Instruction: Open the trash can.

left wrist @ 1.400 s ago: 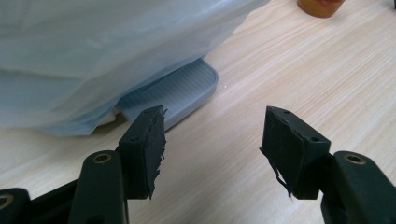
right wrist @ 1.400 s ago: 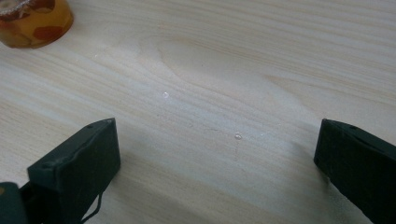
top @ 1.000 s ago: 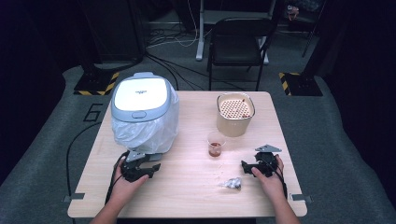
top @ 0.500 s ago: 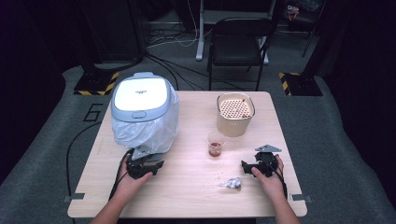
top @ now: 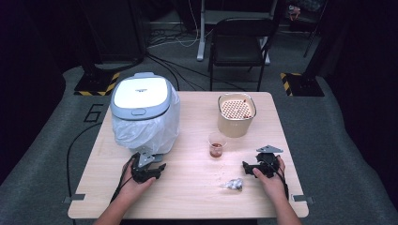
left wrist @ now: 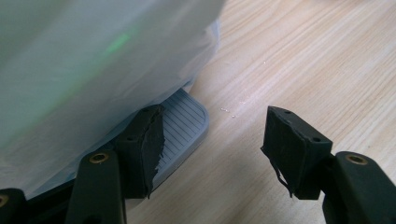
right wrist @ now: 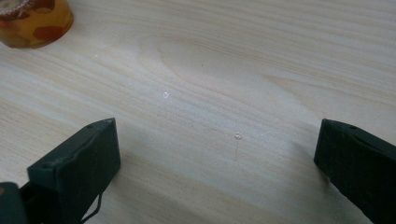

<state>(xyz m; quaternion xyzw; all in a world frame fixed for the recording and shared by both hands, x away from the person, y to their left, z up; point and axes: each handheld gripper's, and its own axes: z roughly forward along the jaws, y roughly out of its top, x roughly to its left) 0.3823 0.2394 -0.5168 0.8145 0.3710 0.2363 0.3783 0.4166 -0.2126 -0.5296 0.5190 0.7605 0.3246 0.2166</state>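
Observation:
A grey pedal bin [top: 141, 98] with a white lid and a clear plastic liner stands at the table's left. My left gripper [top: 158, 168] lies just in front of it and is open. In the left gripper view [left wrist: 215, 140] one jaw rests over the bin's ribbed grey pedal [left wrist: 187, 121], under the liner [left wrist: 93, 60], and bare wood shows between the jaws. My right gripper [top: 246, 165] rests on the table at the right, open [right wrist: 219, 154] with nothing between its jaws. A crumpled clear wrapper [top: 233, 184] lies just left of the right hand.
A small plastic cup [top: 216, 144] of reddish drink [right wrist: 32, 21] stands mid-table. Behind it is a beige tub [top: 236, 115] with a perforated top. The wooden table [top: 187, 201] has bare room at the front middle. A black chair [top: 239, 42] stands beyond the far edge.
The left hand has edged slightly to the right at the foot of the bin. The right hand has not moved.

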